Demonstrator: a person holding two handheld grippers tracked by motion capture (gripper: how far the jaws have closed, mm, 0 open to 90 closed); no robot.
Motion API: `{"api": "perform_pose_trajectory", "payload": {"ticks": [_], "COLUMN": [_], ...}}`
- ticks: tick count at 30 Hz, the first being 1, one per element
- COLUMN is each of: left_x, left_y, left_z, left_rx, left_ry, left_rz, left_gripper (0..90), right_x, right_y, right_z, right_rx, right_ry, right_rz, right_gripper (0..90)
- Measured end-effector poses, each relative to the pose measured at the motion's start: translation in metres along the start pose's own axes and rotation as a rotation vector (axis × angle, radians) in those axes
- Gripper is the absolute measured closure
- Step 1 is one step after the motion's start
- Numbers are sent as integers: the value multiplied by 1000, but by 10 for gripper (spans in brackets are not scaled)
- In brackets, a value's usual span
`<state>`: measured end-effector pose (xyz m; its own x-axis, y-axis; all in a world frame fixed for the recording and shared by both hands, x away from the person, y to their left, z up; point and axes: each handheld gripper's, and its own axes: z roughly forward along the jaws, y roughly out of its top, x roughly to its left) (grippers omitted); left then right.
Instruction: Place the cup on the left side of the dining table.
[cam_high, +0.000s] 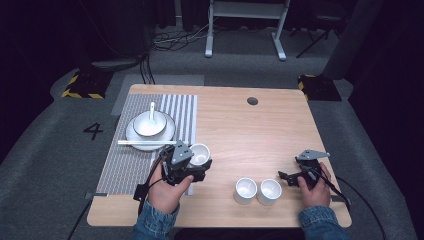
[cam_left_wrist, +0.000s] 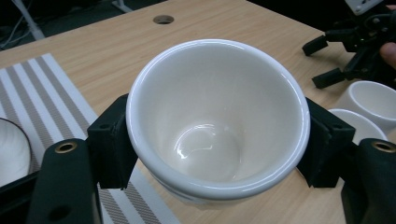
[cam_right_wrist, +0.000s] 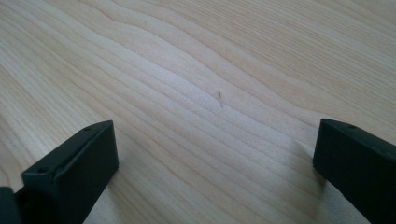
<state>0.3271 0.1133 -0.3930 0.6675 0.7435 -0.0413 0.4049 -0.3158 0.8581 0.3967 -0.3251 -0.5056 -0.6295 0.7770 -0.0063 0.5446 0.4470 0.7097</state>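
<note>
My left gripper (cam_high: 199, 162) is shut on a white cup (cam_high: 199, 151) at the right edge of the striped placemat (cam_high: 130, 165). In the left gripper view the cup (cam_left_wrist: 217, 121) is upright and empty, with a black jaw pressed against each side of it. Two more white cups (cam_high: 245, 190) (cam_high: 269, 191) stand side by side near the table's front edge. Just right of them my right gripper (cam_high: 286, 179) is open, its jaws pointing left toward the cups. In the right gripper view that gripper (cam_right_wrist: 215, 158) has only bare wood between its spread jaws.
On the placemat, a white plate (cam_high: 131, 134) carries a bowl (cam_high: 149, 125) with a spoon (cam_high: 152, 111) in it. A white stick (cam_high: 145, 142) lies across the plate's front. A round cable hole (cam_high: 252, 101) is at the table's far side.
</note>
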Motion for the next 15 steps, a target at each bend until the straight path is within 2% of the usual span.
{"api": "perform_pose_trajectory", "payload": {"ticks": [2, 15], "left_x": [6, 33], "left_y": [1, 1], "left_z": [0, -1], "left_rx": [-8, -21], "left_ry": [21, 89], "left_rz": [-4, -30], "left_gripper": [266, 266], "right_x": [0, 0], "right_y": [0, 0], "right_z": [0, 0], "right_rx": [0, 0], "right_ry": [0, 0], "right_rz": [0, 0], "right_gripper": [3, 3]}}
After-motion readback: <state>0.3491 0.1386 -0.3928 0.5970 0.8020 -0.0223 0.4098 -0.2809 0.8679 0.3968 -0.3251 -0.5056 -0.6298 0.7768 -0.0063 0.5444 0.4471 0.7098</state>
